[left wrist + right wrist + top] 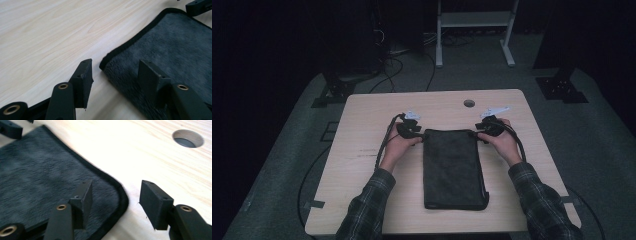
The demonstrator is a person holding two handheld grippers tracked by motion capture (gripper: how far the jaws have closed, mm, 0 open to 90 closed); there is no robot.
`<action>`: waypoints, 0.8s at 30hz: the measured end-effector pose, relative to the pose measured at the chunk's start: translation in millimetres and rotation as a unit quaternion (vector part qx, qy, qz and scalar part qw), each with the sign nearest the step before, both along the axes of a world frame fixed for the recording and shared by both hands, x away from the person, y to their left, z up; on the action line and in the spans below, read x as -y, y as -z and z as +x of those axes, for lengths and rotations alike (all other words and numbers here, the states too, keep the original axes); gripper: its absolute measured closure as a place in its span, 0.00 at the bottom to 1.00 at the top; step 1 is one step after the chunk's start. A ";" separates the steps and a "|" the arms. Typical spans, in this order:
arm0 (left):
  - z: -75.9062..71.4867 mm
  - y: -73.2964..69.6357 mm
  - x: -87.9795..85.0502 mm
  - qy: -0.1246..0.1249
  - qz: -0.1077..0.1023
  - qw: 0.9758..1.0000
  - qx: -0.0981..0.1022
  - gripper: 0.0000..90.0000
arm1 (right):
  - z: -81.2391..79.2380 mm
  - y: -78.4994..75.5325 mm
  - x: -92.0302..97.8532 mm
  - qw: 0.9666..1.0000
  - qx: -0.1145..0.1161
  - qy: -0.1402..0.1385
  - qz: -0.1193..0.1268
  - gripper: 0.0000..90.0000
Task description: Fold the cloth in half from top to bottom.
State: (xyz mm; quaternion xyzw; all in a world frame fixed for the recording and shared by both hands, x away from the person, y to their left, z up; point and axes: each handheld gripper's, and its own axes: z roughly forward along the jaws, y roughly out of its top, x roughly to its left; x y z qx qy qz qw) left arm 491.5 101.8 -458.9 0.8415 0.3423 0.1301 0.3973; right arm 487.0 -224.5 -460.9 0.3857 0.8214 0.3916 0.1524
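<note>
Dark towel [454, 167] lies folded lengthwise, flat; next fold not begun. L gripper [113, 72] & R gripper [115, 200] half-open, each straddling a far towel corner, gripping nothing yet

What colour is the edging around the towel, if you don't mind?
Black, around the dark grey towel; the right gripper view shows it best.

Dim high view, glaring close-ups
</note>
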 end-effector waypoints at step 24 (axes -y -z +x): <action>7.7 12.7 9.8 0.027 0.001 0.999 -0.039 0.90 | 1.7 17.9 -9.0 0.999 -0.027 -0.044 0.011 0.84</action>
